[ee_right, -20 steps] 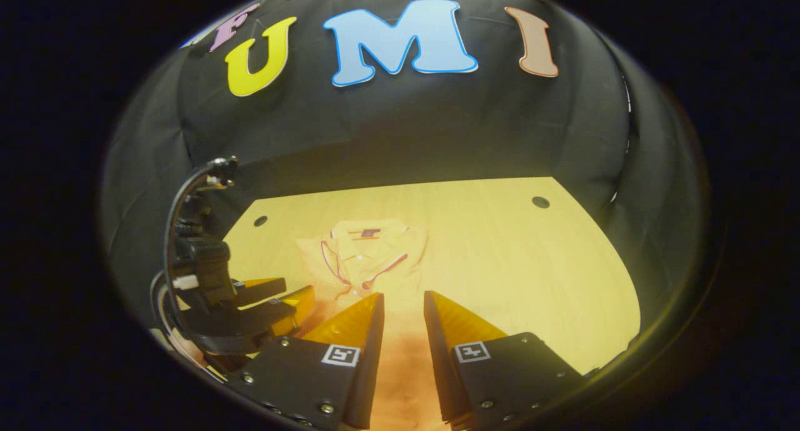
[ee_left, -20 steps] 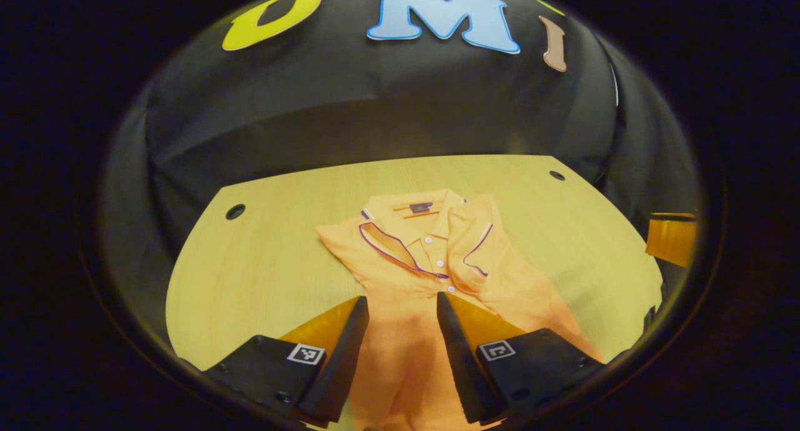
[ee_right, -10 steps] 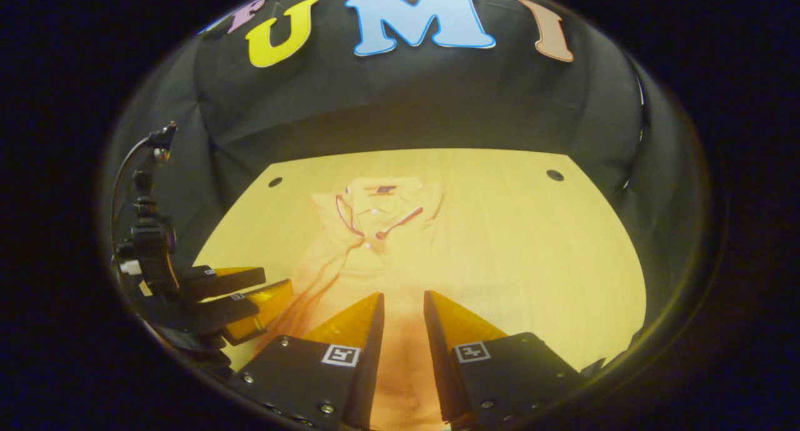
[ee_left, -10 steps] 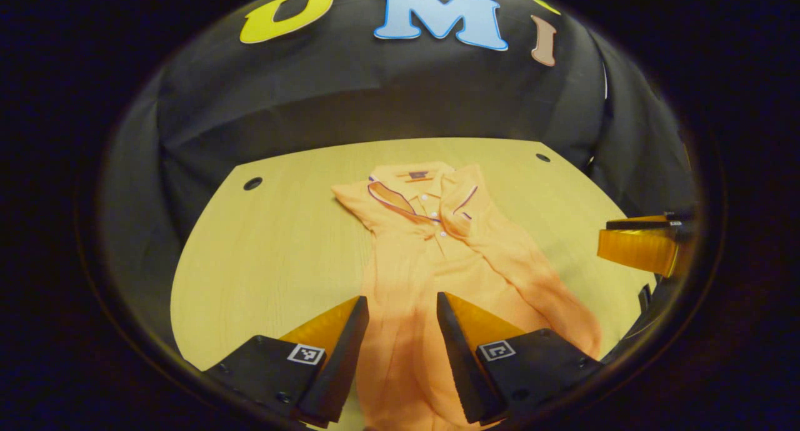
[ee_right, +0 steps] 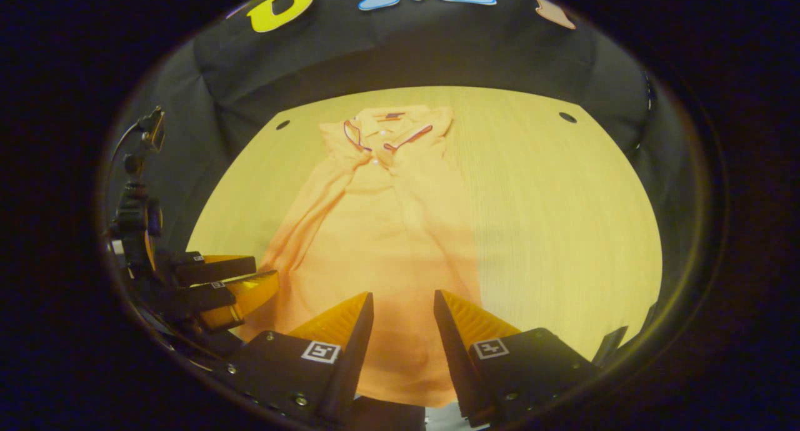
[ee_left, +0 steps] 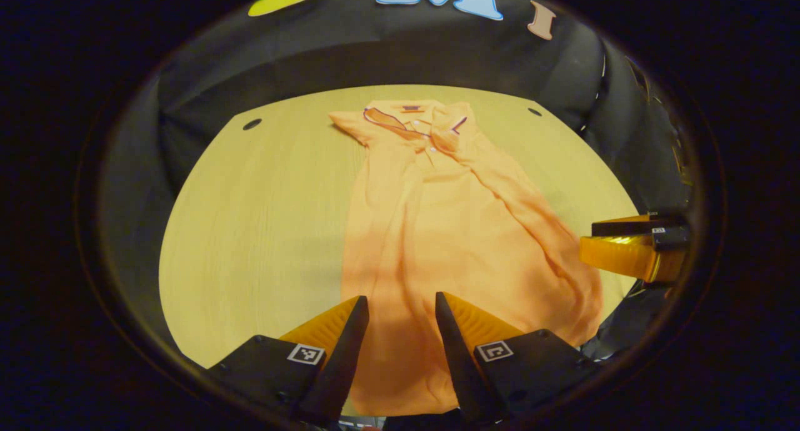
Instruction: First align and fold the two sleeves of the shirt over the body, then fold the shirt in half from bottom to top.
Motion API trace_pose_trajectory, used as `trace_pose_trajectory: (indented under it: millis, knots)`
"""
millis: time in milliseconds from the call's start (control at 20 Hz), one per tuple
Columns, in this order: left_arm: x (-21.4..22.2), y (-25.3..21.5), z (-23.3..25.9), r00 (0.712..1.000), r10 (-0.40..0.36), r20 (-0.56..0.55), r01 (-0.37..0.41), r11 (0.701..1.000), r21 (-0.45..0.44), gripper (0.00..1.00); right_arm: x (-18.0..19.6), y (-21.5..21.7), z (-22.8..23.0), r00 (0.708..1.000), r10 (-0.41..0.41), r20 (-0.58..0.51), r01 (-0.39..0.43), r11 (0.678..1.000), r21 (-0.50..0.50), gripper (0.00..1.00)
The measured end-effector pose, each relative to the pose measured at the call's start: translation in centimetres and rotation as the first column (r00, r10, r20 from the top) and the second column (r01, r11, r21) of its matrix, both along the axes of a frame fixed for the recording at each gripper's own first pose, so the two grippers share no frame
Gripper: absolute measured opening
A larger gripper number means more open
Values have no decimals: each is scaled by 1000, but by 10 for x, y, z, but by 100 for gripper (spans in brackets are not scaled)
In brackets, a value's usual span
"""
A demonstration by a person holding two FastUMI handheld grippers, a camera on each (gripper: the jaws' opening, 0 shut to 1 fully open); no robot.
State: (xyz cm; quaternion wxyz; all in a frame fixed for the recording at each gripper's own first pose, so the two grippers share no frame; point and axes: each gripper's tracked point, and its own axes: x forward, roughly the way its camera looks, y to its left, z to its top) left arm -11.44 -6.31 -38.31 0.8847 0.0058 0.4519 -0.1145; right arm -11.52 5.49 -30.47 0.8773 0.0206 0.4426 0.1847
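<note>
An orange polo shirt (ee_left: pixel 437 231) lies flat on the wooden table (ee_left: pixel 250 231), collar at the far end and hem toward me. Both sleeves, edged with dark trim, lie folded in over the chest. My left gripper (ee_left: pixel 397 306) hangs open over the hem's left part, with cloth showing between its fingers but nothing pinched. In the right gripper view the shirt (ee_right: pixel 375 231) runs away from me, and my right gripper (ee_right: pixel 403 300) stands open above the hem's right part. Each gripper also shows from the other side: the right gripper (ee_left: pixel 625 253) beside the hem's corner and the left gripper (ee_right: pixel 219 281).
The table has a small round hole (ee_left: pixel 252 123) near each far corner; the other hole (ee_left: pixel 534 112) is at the right. Black cloth walls close in behind and at both sides. Bare wood (ee_right: pixel 562 231) lies on both sides of the shirt.
Both grippers have drawn back toward the near table edge and tilted down. The shirt's full length and its hem have come into view. Both stay open.
</note>
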Motion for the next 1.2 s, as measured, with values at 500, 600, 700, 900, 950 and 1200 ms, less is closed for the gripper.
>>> trace_pose_trajectory:
  millis: [500,600,700,900,950,1200]
  knots:
    - [-60,10,-38,982,27,-186,-10,996,94,75,-54,-39,-61,974,-2,-227,-40,983,-179,65]
    - [-60,10,-40,978,43,-205,-23,995,99,96,-62,-43,-68,966,1,-258,-54,978,-200,65]
    - [-60,8,-41,973,58,-224,-36,994,102,95,-63,-43,-72,961,-1,-276,-61,975,-215,65]
    - [-58,5,-41,969,43,-241,-15,993,114,95,-60,-42,-76,957,-5,-289,-73,964,-257,65]
    - [-57,5,-42,969,42,-243,-14,993,115,92,-61,-41,-77,954,-2,-300,-81,960,-266,59]
    - [-54,6,-42,966,51,-254,-23,993,113,95,-61,-42,-77,928,-28,-372,-83,957,-279,72]
